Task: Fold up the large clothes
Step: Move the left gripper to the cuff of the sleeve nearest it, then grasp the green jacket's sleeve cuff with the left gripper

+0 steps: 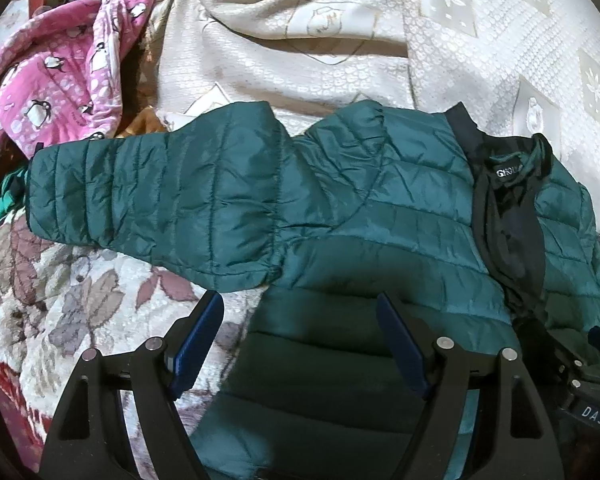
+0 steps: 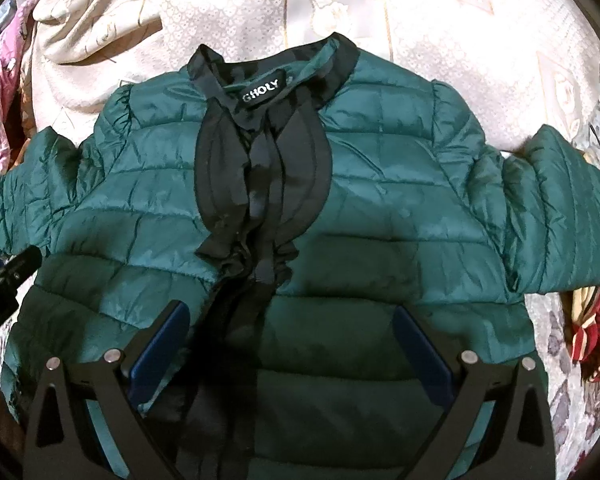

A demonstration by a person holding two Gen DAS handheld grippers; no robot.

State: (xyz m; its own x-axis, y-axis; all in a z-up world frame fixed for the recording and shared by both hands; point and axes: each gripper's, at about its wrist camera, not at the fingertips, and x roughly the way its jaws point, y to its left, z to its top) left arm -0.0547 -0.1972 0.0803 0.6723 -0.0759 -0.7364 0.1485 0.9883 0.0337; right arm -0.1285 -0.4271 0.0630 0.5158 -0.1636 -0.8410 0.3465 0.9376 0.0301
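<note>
the green quilted jacket lay spread front-up on the cream bedspread, sleeves out to both sides. the left gripper and right gripper hovered above its lower half, jaws wide apart, holding nothing. no containers showed.

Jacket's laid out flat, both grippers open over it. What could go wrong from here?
1. The green quilted jacket looks slick and puffy; a pinch by the left gripper or right gripper may slip or catch only the top layer.
2. The loose black ruffled placket could bunch inside the fold.
3. The left sleeve ends beside the pink penguin garment; a grab there might snag both.
</note>
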